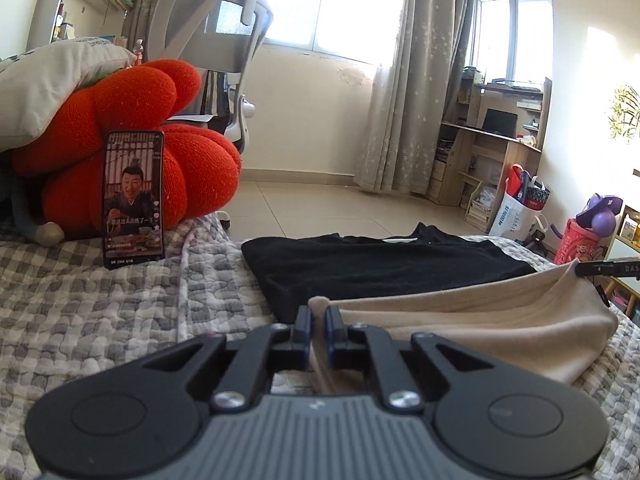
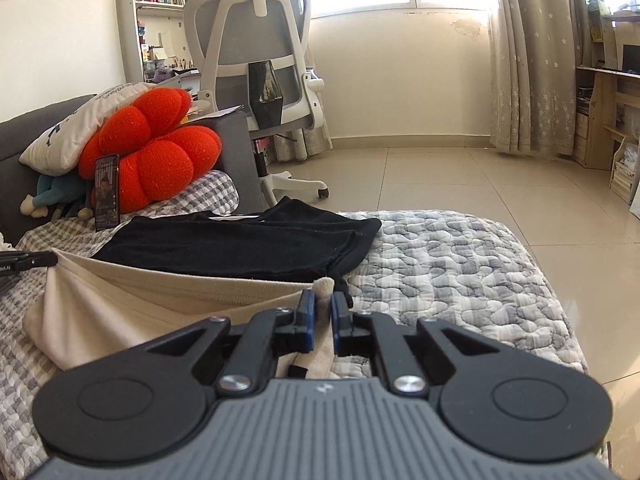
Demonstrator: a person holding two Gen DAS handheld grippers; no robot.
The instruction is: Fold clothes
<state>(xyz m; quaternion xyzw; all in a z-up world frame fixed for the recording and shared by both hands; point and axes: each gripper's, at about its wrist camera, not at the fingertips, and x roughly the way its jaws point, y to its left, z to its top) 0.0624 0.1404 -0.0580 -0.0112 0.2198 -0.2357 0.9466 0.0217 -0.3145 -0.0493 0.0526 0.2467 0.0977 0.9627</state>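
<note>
Bedroom scene: bed with a grey-and-white checked quilt, tiled floor beyond, sunlit window with star-print curtains. White mesh office chair stands just off the bed's far edge.

Left gripper is clamped on one corner of the beige garment; fabric bunches up between the blue-lined fingers. Right gripper is clamped on the opposite corner of the same piece. Cloth hangs stretched between the two, top edge roughly taut, body sagging onto the quilt. Each gripper's tip shows at the edge of the other's view, pinching its corner.

Black garment lies folded flat on the quilt, just behind the beige one, touching or nearly so.

Far left: red knotted cushion under a white pillow, with a phone propped upright against the cushion, screen lit.
</note>
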